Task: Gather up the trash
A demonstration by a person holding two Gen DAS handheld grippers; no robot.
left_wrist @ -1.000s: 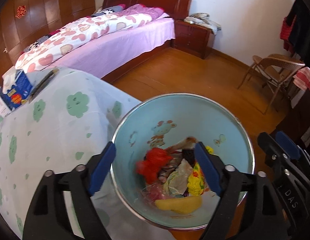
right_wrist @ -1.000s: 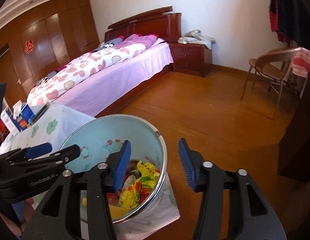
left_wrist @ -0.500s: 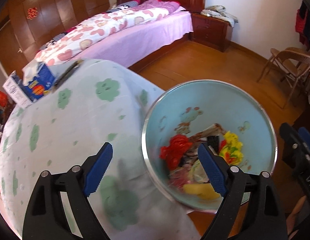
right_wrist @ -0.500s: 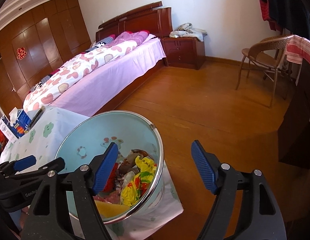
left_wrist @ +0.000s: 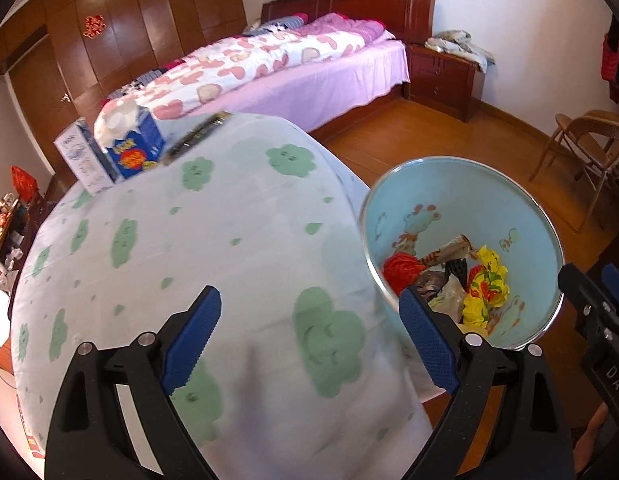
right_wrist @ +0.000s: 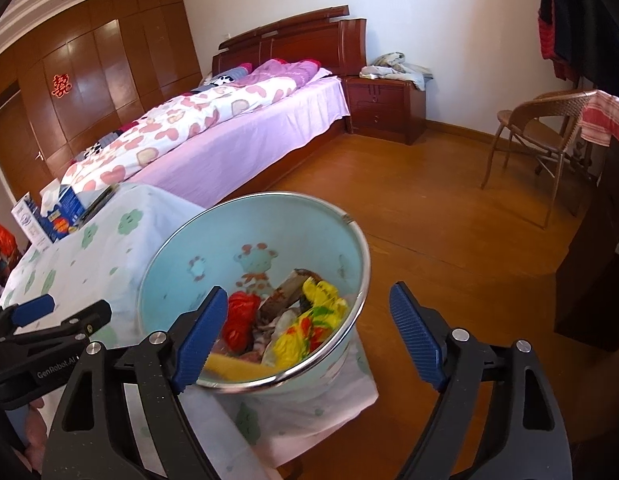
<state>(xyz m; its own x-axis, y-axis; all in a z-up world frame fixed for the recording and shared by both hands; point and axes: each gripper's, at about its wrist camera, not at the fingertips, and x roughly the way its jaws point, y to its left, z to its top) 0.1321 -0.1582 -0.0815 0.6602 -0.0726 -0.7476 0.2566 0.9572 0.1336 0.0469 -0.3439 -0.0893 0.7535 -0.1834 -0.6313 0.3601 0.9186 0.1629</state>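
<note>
Now, starting at the far left of my left wrist view, I see a blue tissue box [left_wrist: 130, 148] and a white carton [left_wrist: 79, 160] standing side by side at the far edge of the table [left_wrist: 237, 240], which is covered by a pale cloth printed with green clouds. A dark, blurred strip lies just beside the blue box; I cannot tell what it is. My left gripper [left_wrist: 309, 344] hangs over the cloth with its jaws wide apart and nothing between them; they have just been opening a little further. To the right of it, at the table's corner, sits the light blue bin [left_wrist: 509, 196] with a metal rim, and the trash [left_wrist: 461, 280] lies in its bottom: a red crumpled piece, a yellow printed wrapper, some brownish paper. In the right wrist view my right gripper [right_wrist: 309, 334] hovers near the bin [right_wrist: 213, 248], its left finger over the rim and its right finger out over the wooden floor [right_wrist: 449, 216]; its jaws have just been opening, they stand apart, and nothing is clamped. Farther right, a wicker chair [right_wrist: 541, 120] stands by the wall.
</note>
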